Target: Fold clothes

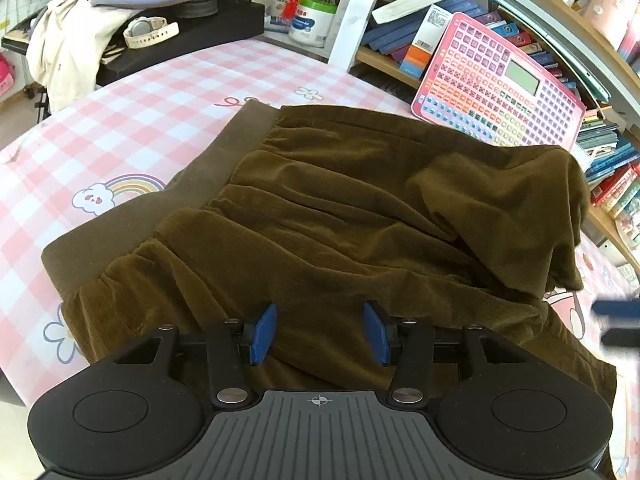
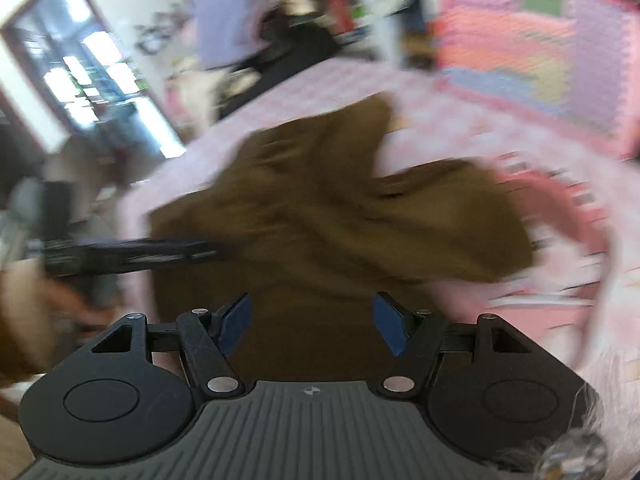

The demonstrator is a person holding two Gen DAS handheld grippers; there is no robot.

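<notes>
An olive-brown corduroy garment (image 1: 340,208) with a wide dull waistband (image 1: 188,184) lies on the pink checked tablecloth (image 1: 120,120). Its right part is folded over into a loose hump (image 1: 512,200). My left gripper (image 1: 320,330) hovers open over the near edge of the cloth, nothing between its blue pads. In the right wrist view everything is motion-blurred; the same garment (image 2: 340,216) fills the middle. My right gripper (image 2: 310,322) is open above it, holding nothing. The dark blurred left gripper (image 2: 132,254) shows at the left there.
A pink keyboard-style toy board (image 1: 496,80) leans on bookshelves (image 1: 400,36) at the back right. A black box (image 1: 180,36) with a cream cloth, a watch and a shoe sits at back left. A white jar (image 1: 314,20) and pens stand behind.
</notes>
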